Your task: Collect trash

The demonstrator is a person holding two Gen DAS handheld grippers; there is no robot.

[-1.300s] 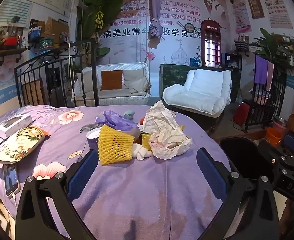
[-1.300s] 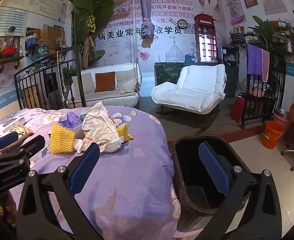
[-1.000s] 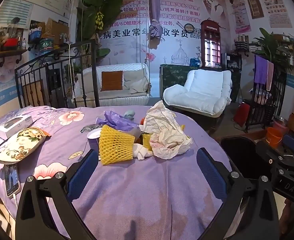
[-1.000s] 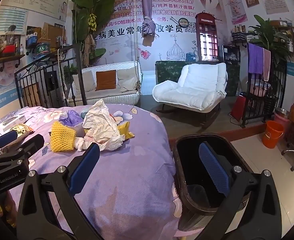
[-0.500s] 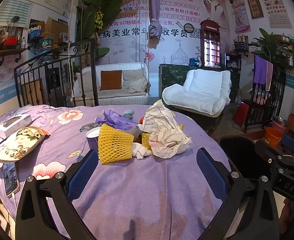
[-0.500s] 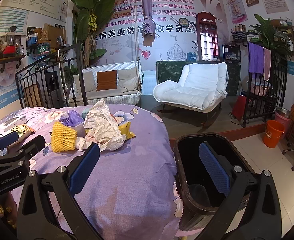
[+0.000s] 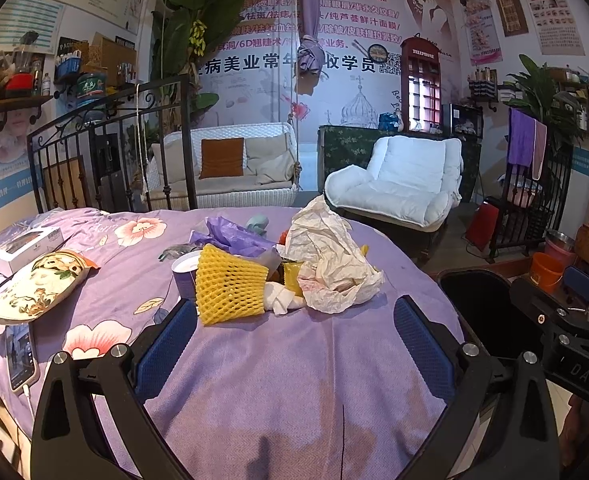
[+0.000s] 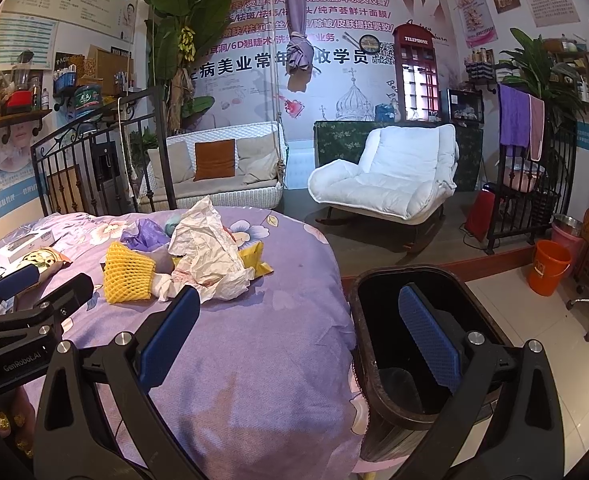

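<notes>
A pile of trash lies on the purple flowered bedspread [image 7: 278, 360]: a yellow foam net [image 7: 228, 288], crumpled white paper [image 7: 330, 260], a purple plastic bag [image 7: 230, 236], a small purple cup [image 7: 184, 272], a white tissue [image 7: 280, 298] and a yellow wrapper [image 8: 256, 260]. My left gripper [image 7: 294, 340] is open and empty, just short of the pile. My right gripper [image 8: 298, 332] is open and empty, straddling the bed edge and the black trash bin [image 8: 374, 292]. The net [image 8: 128, 274] and paper [image 8: 210, 248] also show in the right wrist view.
A flowered pouch [image 7: 34, 284], a white box [image 7: 26, 244] and a phone on a cable [image 7: 20, 356] lie at the bed's left. An iron headboard [image 7: 114, 148] stands behind. A white rocking chair [image 8: 394, 176] and an orange bucket [image 8: 548, 266] stand on the floor.
Both grippers stay open and almost still; the views shift only slightly.
</notes>
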